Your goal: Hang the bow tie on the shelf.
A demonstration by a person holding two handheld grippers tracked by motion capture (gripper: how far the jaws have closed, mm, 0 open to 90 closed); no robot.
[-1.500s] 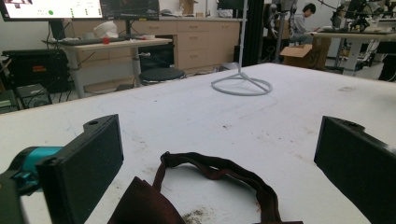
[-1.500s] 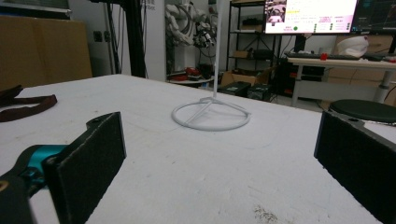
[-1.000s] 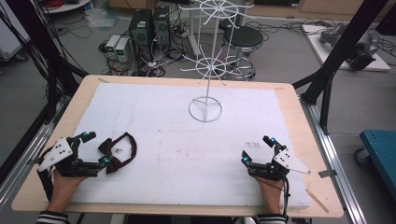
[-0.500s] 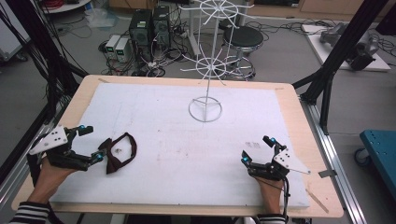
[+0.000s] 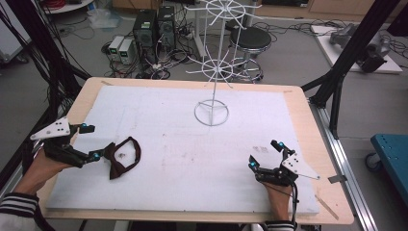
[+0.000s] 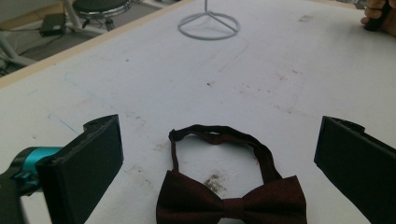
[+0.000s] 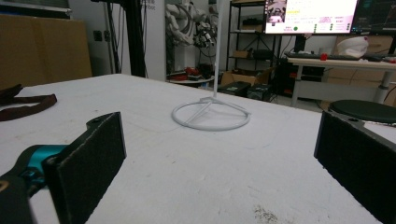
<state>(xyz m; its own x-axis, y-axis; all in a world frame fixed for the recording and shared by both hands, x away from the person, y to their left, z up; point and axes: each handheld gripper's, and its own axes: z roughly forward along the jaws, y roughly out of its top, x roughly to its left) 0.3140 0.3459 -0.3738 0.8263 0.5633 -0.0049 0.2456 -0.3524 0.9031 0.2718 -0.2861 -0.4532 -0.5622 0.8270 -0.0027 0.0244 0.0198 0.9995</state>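
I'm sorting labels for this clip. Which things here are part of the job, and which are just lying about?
Likely in the job:
- bow tie, between the open left claw
- white wire stand, probably where it hangs
- right claw, open, resting on the table

Lying about:
- stool
- computer boxes on the floor
- monitor

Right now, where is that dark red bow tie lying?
The bow tie lies flat on the white table at the left of the high view, just ahead of the open left gripper and well short of the white wire stand.
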